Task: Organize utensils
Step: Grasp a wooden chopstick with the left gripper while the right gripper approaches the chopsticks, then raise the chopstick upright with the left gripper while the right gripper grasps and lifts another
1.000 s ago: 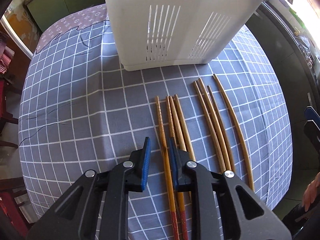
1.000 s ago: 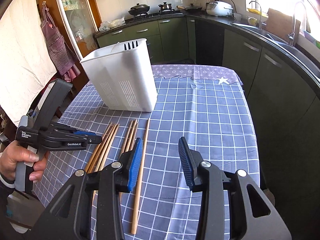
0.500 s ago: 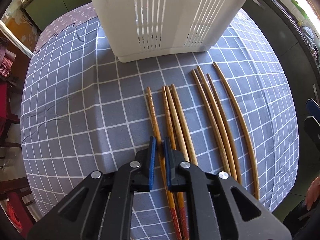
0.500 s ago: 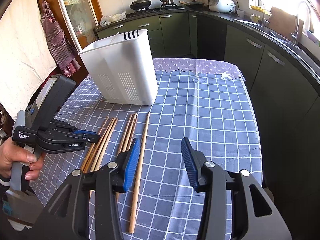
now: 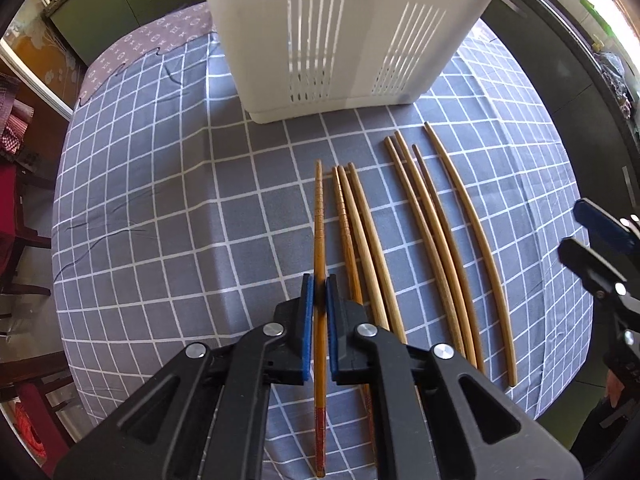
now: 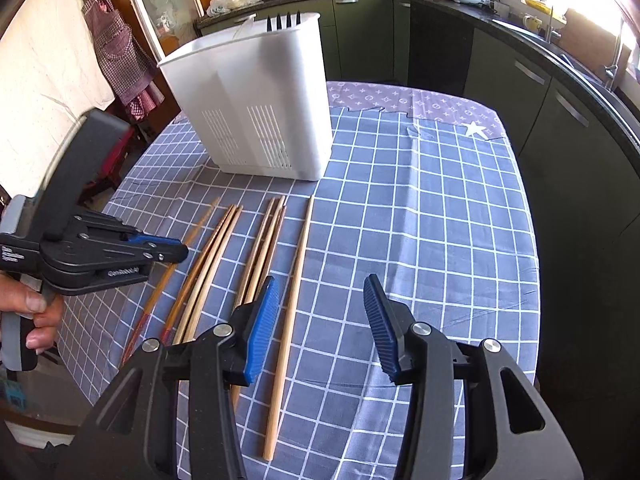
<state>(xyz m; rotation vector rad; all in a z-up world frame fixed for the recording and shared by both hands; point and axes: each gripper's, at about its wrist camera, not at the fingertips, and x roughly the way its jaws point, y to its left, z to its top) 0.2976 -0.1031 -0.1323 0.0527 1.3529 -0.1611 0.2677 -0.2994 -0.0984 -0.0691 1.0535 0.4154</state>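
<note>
Several wooden chopsticks (image 5: pixel 432 240) lie side by side on the checked tablecloth in front of a white slotted utensil holder (image 5: pixel 348 32). My left gripper (image 5: pixel 319 280) points down and is shut on the leftmost, red-tipped chopstick (image 5: pixel 319 220), which runs straight between the blue pads. In the right wrist view the left gripper (image 6: pixel 176 250) is seen from the side, held by a hand, over that chopstick (image 6: pixel 200 220). My right gripper (image 6: pixel 320 284) stands open above the cloth, nothing between its fingers; the rightmost chopstick (image 6: pixel 294 276) lies just inside its left finger.
The utensil holder (image 6: pixel 256 100) stands at the far side of the table, black fork tines (image 6: pixel 284 20) poking above its rim. The cloth-covered table (image 6: pixel 440 220) drops off on the right toward dark green cabinets (image 6: pixel 560 112). Red chairs (image 5: pixel 20 208) stand on the left.
The left jaws closed from a small gap onto the leftmost chopstick, which now lies straight between the pads. The right gripper sank and tipped down toward the rightmost chopstick.
</note>
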